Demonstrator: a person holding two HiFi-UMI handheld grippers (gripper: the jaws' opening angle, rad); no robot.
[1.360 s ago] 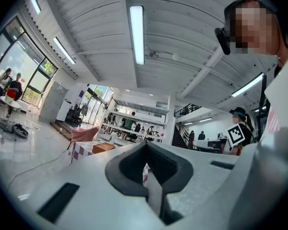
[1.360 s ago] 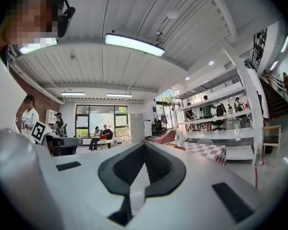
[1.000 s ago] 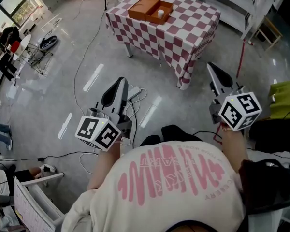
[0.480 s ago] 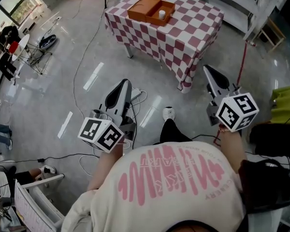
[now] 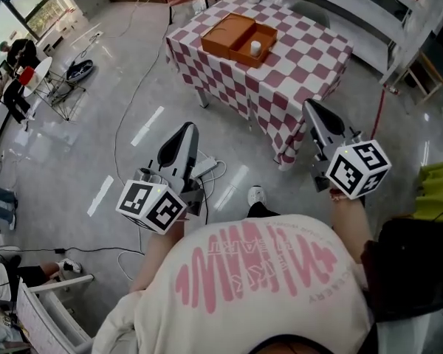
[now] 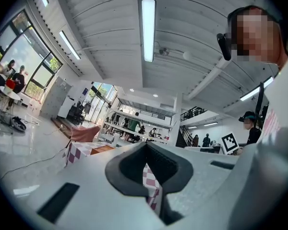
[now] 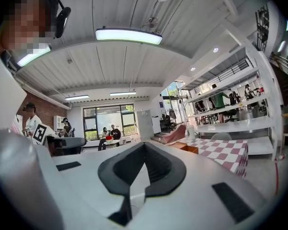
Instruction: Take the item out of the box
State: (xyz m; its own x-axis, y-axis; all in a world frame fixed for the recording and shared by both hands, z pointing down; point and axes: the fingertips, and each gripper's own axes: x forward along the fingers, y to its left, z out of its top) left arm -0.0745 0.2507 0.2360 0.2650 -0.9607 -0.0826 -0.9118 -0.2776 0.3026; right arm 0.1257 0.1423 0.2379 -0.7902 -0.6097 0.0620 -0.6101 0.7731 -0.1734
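Note:
An orange box (image 5: pixel 238 37) with two compartments lies on a table with a red-and-white checked cloth (image 5: pixel 303 57), far ahead of me. A small white item (image 5: pixel 255 48) stands in the box's right compartment. My left gripper (image 5: pixel 190 127) is held over the floor, short of the table, shut and holding nothing. My right gripper (image 5: pixel 308 105) is shut and holds nothing, its tip near the table's front right corner. In the left gripper view the box (image 6: pixel 103 149) shows beyond the shut jaws. In the right gripper view the box (image 7: pixel 187 148) sits on the table to the right.
A white cable and power strip (image 5: pixel 205 167) lie on the grey floor between me and the table. Metal shelving (image 5: pixel 417 9) stands at the right, with a wooden stool (image 5: pixel 422 54) beside it. People sit at a small table (image 5: pixel 15 61) far left. A white chair (image 5: pixel 48 308) is at lower left.
The table and box have come nearer and lower in the head view as the person steps forward. Both grippers stay shut and empty, carried towards the table.

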